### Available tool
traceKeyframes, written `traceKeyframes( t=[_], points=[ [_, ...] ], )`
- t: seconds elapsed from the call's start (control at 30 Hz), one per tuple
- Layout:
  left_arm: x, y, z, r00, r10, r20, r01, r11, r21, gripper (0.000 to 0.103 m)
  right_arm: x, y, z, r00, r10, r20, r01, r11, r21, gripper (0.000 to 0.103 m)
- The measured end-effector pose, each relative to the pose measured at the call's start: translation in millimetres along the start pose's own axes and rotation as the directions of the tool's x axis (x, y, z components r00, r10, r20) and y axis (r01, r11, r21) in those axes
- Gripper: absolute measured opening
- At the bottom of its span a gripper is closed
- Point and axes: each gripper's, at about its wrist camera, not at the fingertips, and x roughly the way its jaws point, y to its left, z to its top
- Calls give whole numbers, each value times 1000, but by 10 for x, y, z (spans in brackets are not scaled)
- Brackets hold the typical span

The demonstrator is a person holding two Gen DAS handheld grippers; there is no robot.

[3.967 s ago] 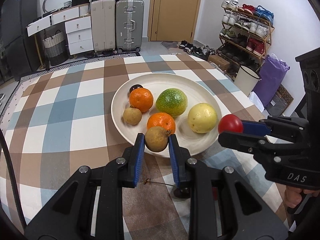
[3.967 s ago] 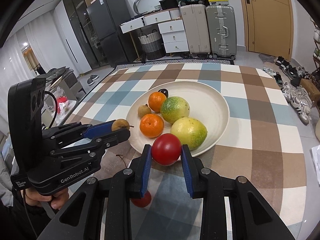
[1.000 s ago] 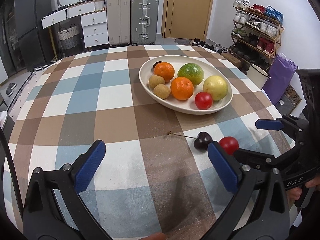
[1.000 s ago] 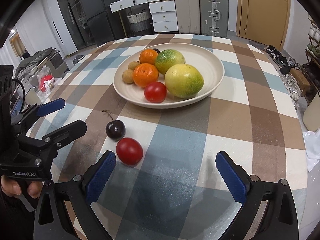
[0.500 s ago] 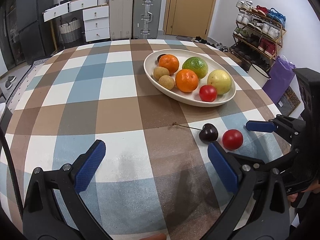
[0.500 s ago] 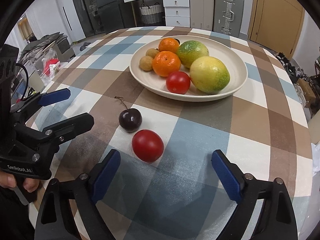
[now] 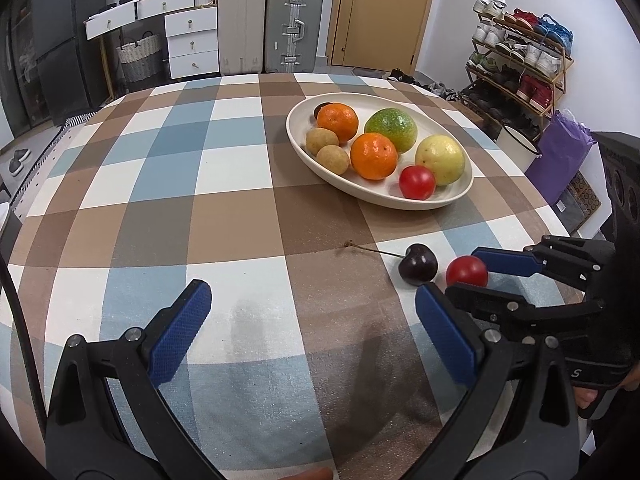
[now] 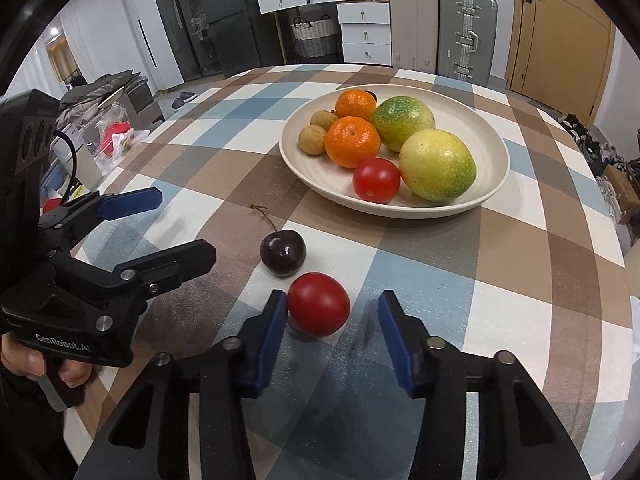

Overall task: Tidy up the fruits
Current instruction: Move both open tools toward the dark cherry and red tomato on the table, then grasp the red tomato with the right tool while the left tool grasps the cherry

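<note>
The round red tomato is seen on the checked brown, blue & white tablecloth, just beside a dark cherry w/ stem, near the oval cream plate of fruit. It is bracketed by the right gripper, jaws closing; left pad touching, right pad apart. The left gripper is held wide open, w/ nothing in it.
</note>
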Motion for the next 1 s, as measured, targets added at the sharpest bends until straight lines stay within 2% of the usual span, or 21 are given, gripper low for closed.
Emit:
traceKeyframes(
  t=[0.17,0.43,0.73,1.0],
  points=[
    [18,-25,4,1000,-6,-7,6,1000,1,101,-5,22,-12,1000,23,4,-23,1000,-6,32],
    [72,-124,5,1000,-15,-26,15,1000,15,101,-54,-17,-39,999,27,26,-27,1000,8,31],
    [272,-361,39,996,-22,-81,26,998,52,101,-185,-279,-97,999,3,51,-7,998,69,31],
    [399,-528,101,995,-21,-99,28,997,74,93,-240,-458,-179,998,-10,55,4,994,107,31]
  ],
)
